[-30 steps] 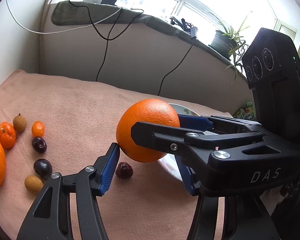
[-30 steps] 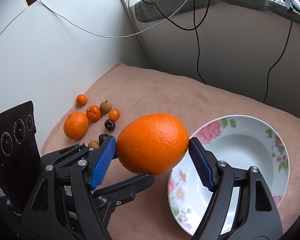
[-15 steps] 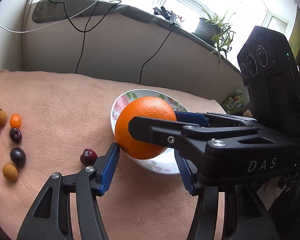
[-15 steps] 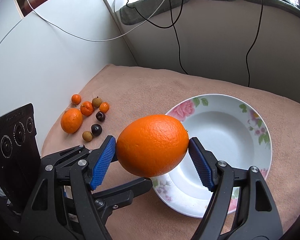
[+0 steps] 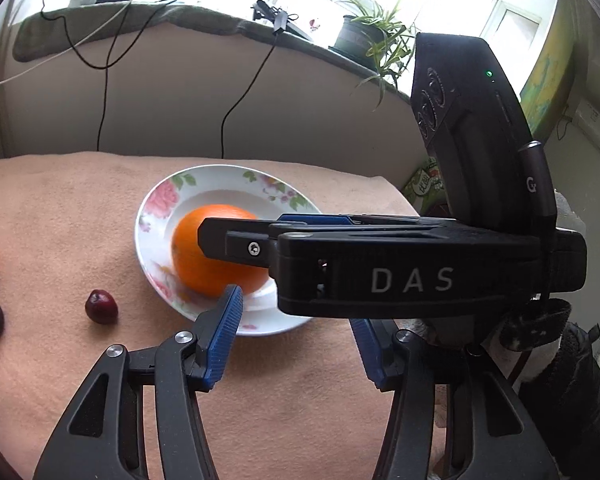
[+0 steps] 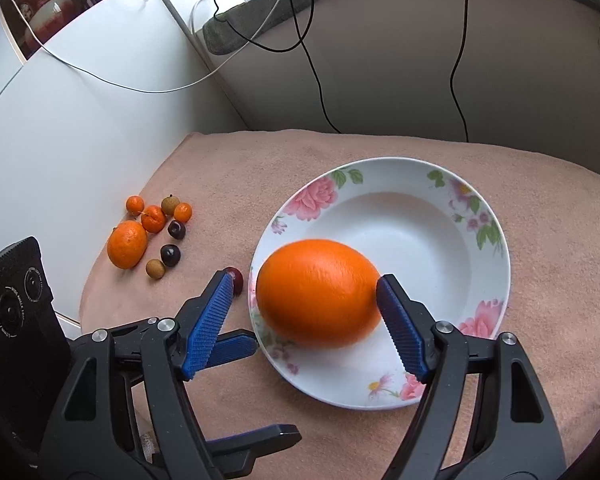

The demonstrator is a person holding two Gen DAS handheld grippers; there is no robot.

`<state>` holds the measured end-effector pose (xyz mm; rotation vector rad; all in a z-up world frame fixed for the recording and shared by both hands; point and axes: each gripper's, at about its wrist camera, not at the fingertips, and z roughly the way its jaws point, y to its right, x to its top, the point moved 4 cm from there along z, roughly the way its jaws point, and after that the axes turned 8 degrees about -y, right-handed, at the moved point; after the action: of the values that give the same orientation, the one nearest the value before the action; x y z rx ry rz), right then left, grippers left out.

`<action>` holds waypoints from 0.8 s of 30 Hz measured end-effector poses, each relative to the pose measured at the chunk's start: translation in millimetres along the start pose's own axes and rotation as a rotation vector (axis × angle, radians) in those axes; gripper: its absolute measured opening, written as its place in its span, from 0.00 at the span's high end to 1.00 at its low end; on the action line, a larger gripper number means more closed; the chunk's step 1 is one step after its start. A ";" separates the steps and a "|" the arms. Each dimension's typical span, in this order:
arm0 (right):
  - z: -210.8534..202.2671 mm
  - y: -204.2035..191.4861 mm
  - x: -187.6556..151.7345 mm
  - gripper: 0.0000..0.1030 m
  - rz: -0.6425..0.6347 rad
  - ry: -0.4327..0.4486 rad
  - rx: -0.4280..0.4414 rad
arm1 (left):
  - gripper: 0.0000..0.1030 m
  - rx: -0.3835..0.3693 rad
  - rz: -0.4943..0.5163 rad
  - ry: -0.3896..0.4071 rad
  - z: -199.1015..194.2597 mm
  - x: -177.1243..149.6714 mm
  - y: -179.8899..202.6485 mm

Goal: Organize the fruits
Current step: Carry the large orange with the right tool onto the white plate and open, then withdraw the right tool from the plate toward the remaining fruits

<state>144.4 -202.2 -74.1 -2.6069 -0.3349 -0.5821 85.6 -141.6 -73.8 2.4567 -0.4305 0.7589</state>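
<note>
While left tool [image 5: 294,312] narrows empty, right tool's [image 6: 306,280] ribbed pads [image 6: 208,320] loosely flank round orange [image 6: 316,292].

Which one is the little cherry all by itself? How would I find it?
Start at the big flowered plate on the peach cloth. Just off its left rim, behind the blue pad of the right gripper, sits one dark red cherry. Unlike the other small fruits, bunched near the white wall, it lies alone beside the plate.
</note>
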 end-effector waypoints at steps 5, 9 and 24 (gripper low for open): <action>-16.0 10.3 0.0 0.24 0.038 0.053 -0.019 | 0.49 0.000 0.022 0.008 -12.5 -5.5 6.0; -23.2 18.2 -4.9 0.24 0.061 0.070 -0.020 | 0.49 0.022 0.008 0.003 -14.8 -9.2 2.3; -49.3 13.0 -23.4 0.24 0.100 0.178 -0.044 | 0.41 0.046 -0.016 0.030 -31.6 -28.9 -6.4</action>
<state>111.0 -239.9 -49.5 -2.5722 -0.1358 -0.7882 52.0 -114.3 -71.3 2.4853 -0.3857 0.8067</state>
